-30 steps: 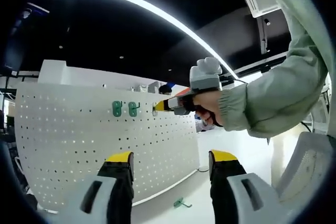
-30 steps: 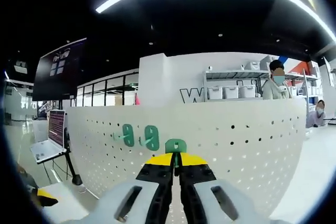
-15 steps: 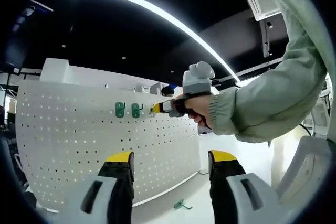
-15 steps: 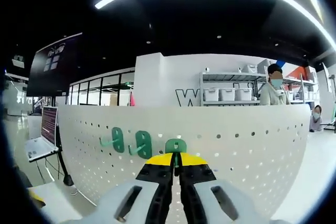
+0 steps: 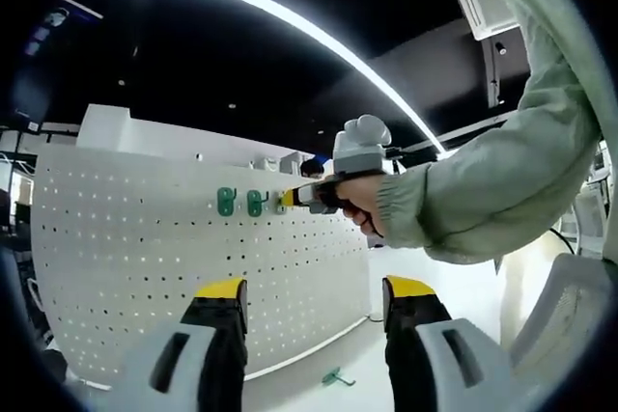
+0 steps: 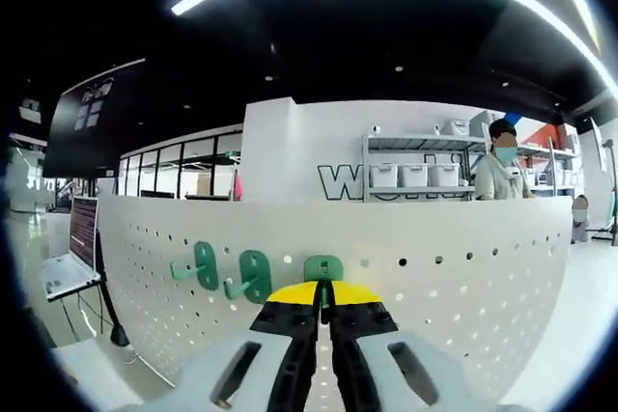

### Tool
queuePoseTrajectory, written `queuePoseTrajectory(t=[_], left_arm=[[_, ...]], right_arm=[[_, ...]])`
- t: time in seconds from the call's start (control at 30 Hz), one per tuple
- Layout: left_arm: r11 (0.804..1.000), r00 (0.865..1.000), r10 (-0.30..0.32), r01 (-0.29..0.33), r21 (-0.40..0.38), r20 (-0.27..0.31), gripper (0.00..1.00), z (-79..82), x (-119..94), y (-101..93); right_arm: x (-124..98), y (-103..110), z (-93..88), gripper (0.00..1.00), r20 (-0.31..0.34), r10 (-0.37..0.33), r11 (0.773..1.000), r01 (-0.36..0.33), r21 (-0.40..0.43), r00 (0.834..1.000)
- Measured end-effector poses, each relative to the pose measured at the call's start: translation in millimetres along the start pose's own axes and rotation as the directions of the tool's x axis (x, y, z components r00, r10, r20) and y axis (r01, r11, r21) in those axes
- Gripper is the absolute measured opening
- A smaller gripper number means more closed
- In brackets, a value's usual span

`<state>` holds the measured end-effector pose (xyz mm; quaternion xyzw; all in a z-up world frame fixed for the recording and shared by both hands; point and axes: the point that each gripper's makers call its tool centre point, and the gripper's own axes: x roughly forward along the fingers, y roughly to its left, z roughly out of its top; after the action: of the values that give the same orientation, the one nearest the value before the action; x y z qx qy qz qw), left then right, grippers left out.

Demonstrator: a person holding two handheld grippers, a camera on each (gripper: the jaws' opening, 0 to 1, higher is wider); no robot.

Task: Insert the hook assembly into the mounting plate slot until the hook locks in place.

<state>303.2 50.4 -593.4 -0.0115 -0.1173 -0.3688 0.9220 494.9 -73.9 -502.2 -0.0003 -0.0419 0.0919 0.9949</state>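
Since 1.0 s ago the right gripper (image 5: 287,198) has closed in on the white pegboard (image 5: 145,258), and in the right gripper view the 2 mounted green hooks (image 6: 200,265) sit further left. In the left gripper view, those 2 hooks (image 5: 239,203) hang on the board at left of the right gripper, whose yellow tips press against the board just beside them. A hand (image 5: 359,202) in a pale green sleeve (image 5: 502,180) holds it. The left gripper (image 5: 311,288) stands wide apart, holding nothing. A spare green hook (image 5: 335,376) lies on the desk (image 5: 319,388) below. In the right gripper view, the right gripper (image 6: 323,298) is clamped narrow on a green hook assembly (image 6: 323,268), its plate against the pegboard (image 6: 463,277)
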Motion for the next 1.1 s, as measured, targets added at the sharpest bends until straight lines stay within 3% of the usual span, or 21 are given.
queuePoseTrajectory(t=[0.53, 0.63, 0.73, 0.8, 1.1], left_arm=[[1.0, 1.0, 0.002, -0.002, -0.004, 0.003, 0.58, 0.8, -0.6, 0.7], [1.0, 1.0, 0.004, -0.004, -0.003, 0.006, 0.58, 1.4, -0.7, 1.3], [1.0, 1.0, 0.002, -0.002, -0.003, 0.005, 0.58, 1.2, -0.6, 0.6], [1.0, 1.0, 0.001, -0.001, 0.0, 0.005, 0.57, 1.3, -0.8, 0.3], [1.0, 1.0, 0.009, -0.009, -0.004, 0.008, 0.57, 2.0, -1.6, 2.8]], right_arm=[[4.0, 1.9, 0.0, 0.01, -0.007, -0.036, 0.999, 0.036, -0.035, 0.999], [4.9, 3.0, -0.1, 0.01, 0.003, -0.06, 0.983, 0.06, -0.172, 0.998], [4.6, 4.0, -2.8, 0.01, 0.016, -0.073, 0.993, 0.074, -0.095, 0.997], [5.4, 5.3, -3.5, 0.01, 0.018, -0.08, 0.989, 0.082, -0.126, 0.997], [5.3, 2.8, -3.0, 0.01, 0.023, -0.08, 0.99, 0.082, -0.115, 0.996]])
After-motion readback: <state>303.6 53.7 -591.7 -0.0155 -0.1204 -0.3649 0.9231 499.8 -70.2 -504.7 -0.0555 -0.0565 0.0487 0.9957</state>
